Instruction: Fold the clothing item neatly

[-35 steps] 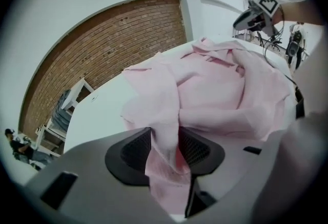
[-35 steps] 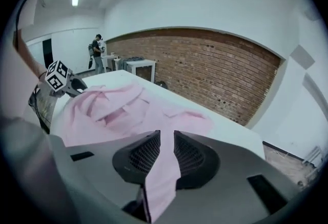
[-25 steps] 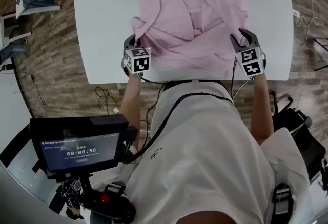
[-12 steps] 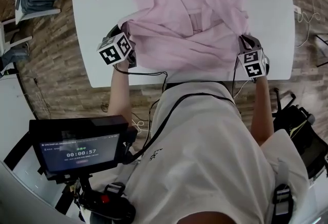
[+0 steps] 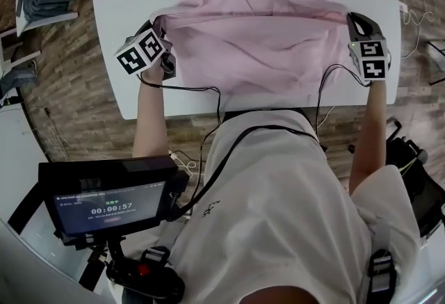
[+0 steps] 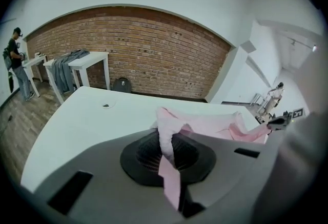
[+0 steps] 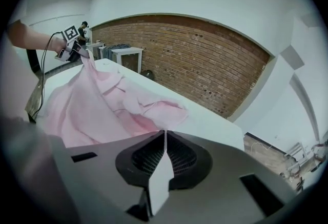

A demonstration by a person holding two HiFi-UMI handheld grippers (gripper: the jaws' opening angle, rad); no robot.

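Both near corners of the pink garment [image 5: 257, 31], spread over the white tabletop [image 5: 125, 87], are pinched: the left claw [image 6: 166, 152] clamps bunched cloth, and the right claw [image 7: 164, 148], its jaws just closing, nips a thin edge.

Right gripper [image 5: 357, 20] has just closed on the pink garment [image 5: 257, 42] and, with left gripper [image 5: 165, 60], pulled it wider.
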